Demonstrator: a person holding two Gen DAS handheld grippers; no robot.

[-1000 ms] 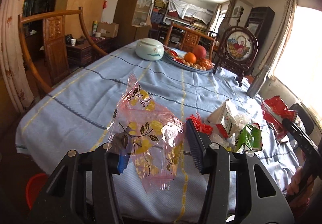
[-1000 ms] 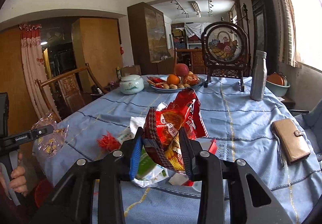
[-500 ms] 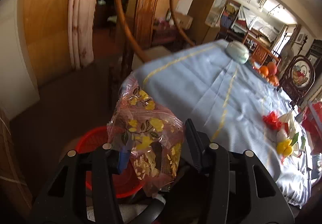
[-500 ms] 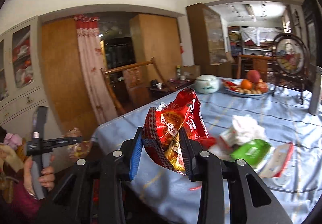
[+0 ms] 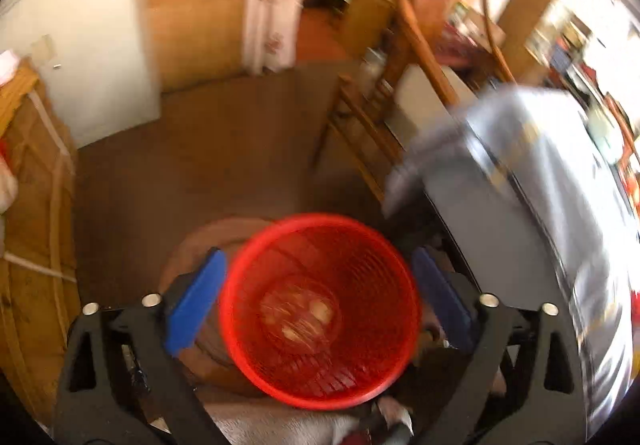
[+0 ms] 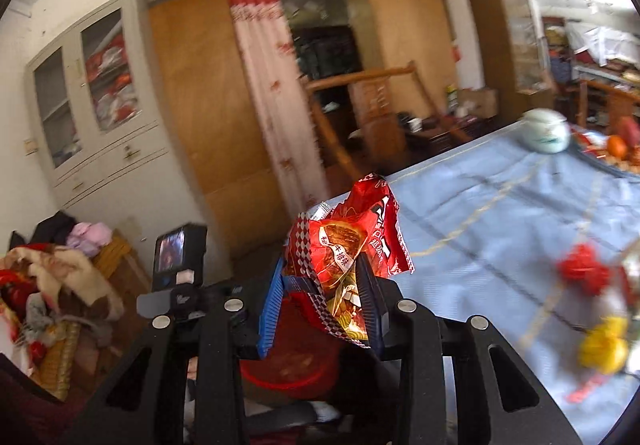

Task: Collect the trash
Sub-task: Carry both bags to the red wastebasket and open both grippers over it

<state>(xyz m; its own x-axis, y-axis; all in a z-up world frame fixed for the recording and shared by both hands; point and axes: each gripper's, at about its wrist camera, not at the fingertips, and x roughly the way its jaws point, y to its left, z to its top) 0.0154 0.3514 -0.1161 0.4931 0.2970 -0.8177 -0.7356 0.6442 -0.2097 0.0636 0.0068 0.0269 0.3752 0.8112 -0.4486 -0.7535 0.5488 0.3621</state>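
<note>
Two grippers at drop-off step. Left gripper (image 5: 318, 301) above red basket (image 5: 320, 385), jaws opening, nothing between; clear wrapper (image 5: 300, 311) lies inside. Right gripper (image 6: 320, 305) clamped on red snack bag (image 6: 348, 257); next move likely carry over basket, release.

Black left gripper (image 5: 316, 305) and right gripper (image 6: 320, 309), blue-padded jaws, silver screws

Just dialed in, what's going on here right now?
Trash is going into the red basket on the floor beside the table. The left gripper is above the basket, jaws opening with nothing between them; a clear floral wrapper lies at the bottom. The right gripper is shut on a red snack bag, with more litter on the table.
</note>
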